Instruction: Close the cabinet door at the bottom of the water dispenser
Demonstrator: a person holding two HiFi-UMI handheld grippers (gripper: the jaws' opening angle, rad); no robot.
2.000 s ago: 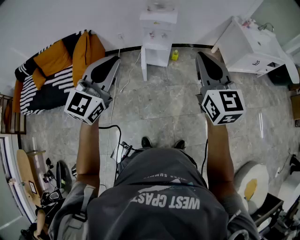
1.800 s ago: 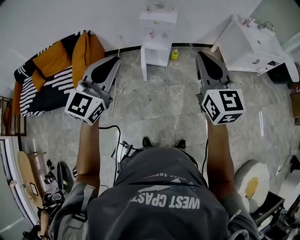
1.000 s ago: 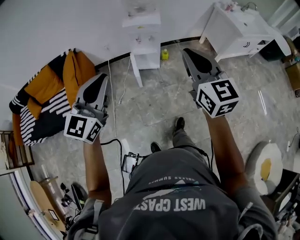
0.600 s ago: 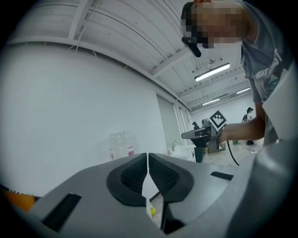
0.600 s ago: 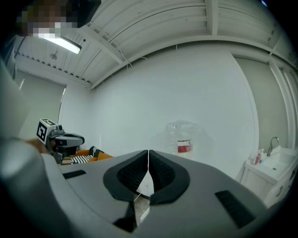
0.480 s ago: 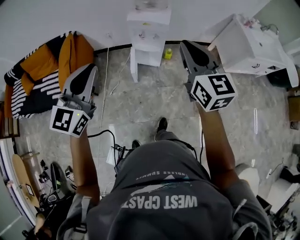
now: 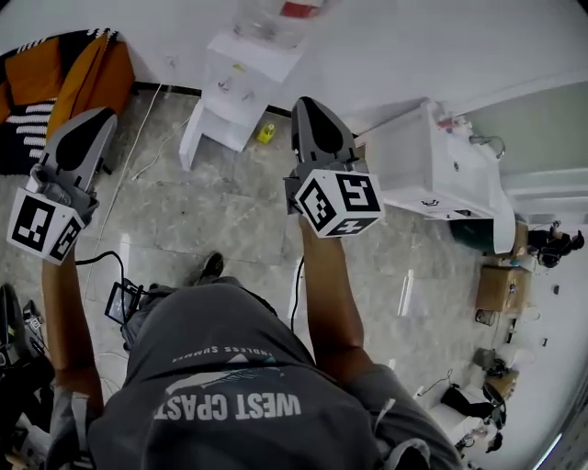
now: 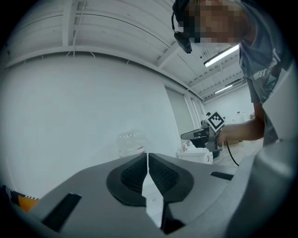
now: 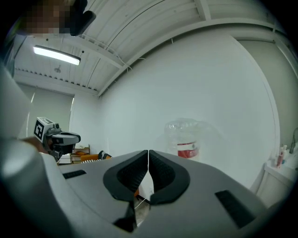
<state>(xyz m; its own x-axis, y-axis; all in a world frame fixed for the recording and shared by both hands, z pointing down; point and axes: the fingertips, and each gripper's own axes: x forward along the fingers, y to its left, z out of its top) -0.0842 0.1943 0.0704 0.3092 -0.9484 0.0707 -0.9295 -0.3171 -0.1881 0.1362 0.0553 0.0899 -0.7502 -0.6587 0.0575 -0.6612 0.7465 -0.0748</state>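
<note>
Head view: left gripper, right gripper both closed, empty; one water dispenser, one yellow bottle.

place: home-like room | cues: tiled floor, water dispenser, washbasin cabinet, striped cushions

Upright against the far white wall, left of centre: a white water dispenser, topped with a clear bottle bearing a red label. At its foot, white cabinet door swung open, jutting nearward from the left edge, lower compartment exposed.
</note>
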